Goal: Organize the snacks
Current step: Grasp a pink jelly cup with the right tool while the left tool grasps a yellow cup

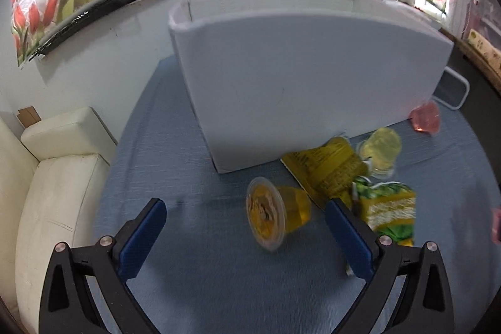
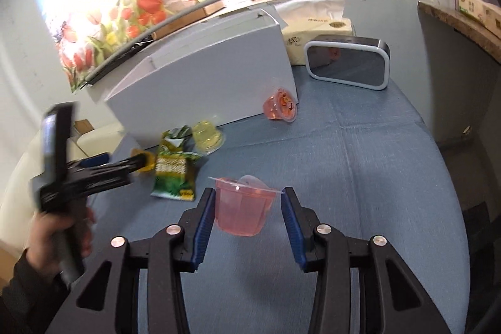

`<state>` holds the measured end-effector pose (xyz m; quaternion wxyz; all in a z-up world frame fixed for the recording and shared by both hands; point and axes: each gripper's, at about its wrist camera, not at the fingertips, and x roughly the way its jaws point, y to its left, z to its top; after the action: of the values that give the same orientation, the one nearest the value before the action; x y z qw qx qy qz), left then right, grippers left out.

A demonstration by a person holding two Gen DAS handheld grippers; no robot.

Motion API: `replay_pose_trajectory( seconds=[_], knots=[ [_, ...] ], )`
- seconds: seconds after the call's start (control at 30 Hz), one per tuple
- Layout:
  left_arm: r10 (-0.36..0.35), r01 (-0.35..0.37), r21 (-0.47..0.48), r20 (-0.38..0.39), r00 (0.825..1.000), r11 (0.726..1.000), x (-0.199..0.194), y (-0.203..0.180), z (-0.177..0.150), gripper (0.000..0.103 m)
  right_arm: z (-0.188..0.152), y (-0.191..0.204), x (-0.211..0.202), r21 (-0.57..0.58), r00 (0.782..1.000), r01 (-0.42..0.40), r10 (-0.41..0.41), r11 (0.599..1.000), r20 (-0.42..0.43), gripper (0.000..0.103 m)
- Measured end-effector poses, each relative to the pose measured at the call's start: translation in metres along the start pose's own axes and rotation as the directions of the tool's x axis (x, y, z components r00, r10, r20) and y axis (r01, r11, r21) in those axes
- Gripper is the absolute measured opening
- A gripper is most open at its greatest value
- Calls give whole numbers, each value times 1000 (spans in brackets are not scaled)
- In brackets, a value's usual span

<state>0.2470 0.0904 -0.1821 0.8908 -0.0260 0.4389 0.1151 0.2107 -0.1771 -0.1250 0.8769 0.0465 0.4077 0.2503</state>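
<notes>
My left gripper (image 1: 245,216) is open; an orange jelly cup (image 1: 275,213) lies on its side between its fingers on the blue cloth. A yellow snack bag (image 1: 325,171), a green-yellow snack bag (image 1: 388,210), a pale yellow jelly cup (image 1: 380,151) and a pink jelly cup (image 1: 426,118) lie to its right, in front of the white box (image 1: 300,77). My right gripper (image 2: 249,197) is open around a pink jelly cup (image 2: 242,208); its pads do not touch it. The second pink cup (image 2: 281,107) leans by the white box (image 2: 203,83).
A cream sofa (image 1: 53,177) stands left of the table. A black clock with a white frame (image 2: 349,64) and a tissue pack (image 2: 316,35) sit behind the box at the right. The left hand-held gripper (image 2: 94,174) shows at the left of the right wrist view.
</notes>
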Motion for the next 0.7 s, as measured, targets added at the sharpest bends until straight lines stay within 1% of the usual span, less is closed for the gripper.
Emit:
replay_pose_trajectory(
  seconds=[0.1, 0.17, 0.2, 0.23, 0.27, 0.3, 0.33, 0.37, 0.4, 0.47, 0.6, 0.7],
  knots=[
    [8, -8, -11, -14, 1000, 1000, 9, -1, 0, 103, -3, 6, -9, -17, 1000, -12, 13, 1000, 15, 47],
    [-5, 4, -27, -14, 1000, 1000, 10, 0, -2, 102, -4, 11, -13, -34, 1000, -14, 15, 999, 22, 47],
    [-11, 10, -34, -14, 1000, 999, 10, 0, -2, 95, -5, 13, -15, -38, 1000, -16, 17, 999, 25, 47],
    [-26, 25, -44, -24, 999, 999, 11, 3, -3, 81, -5, 15, -16, -45, 999, -15, 17, 999, 29, 47],
    [-49, 47, -58, -32, 998, 997, 11, 6, -4, 79, -5, 17, -18, -48, 999, -16, 18, 999, 31, 47],
    [-51, 49, -65, -30, 998, 997, 10, 8, -5, 72, -6, 19, -18, -50, 999, -19, 21, 999, 31, 47],
    [-46, 45, -61, -29, 999, 997, 8, 9, -5, 57, -6, 20, -19, -51, 999, -24, 25, 998, 30, 47],
    [-48, 47, -57, -27, 998, 997, 7, 9, -6, 50, -7, 21, -19, -51, 999, -27, 29, 998, 31, 47],
    [-48, 47, -55, -30, 998, 997, 5, 9, -6, 46, -8, 22, -20, -53, 999, -27, 29, 998, 32, 47],
    [-69, 67, -73, -27, 997, 995, 0, 13, -8, 44, -9, 25, -19, -57, 999, -32, 33, 998, 29, 47],
    [-115, 115, -99, 3, 993, 988, -13, 26, -14, 35, -9, 29, -19, -64, 999, -42, 44, 997, 28, 47],
    [-134, 137, -98, 33, 990, 986, -32, 31, -22, 33, -6, 32, -19, -71, 998, -50, 52, 996, 33, 47]
  ],
)
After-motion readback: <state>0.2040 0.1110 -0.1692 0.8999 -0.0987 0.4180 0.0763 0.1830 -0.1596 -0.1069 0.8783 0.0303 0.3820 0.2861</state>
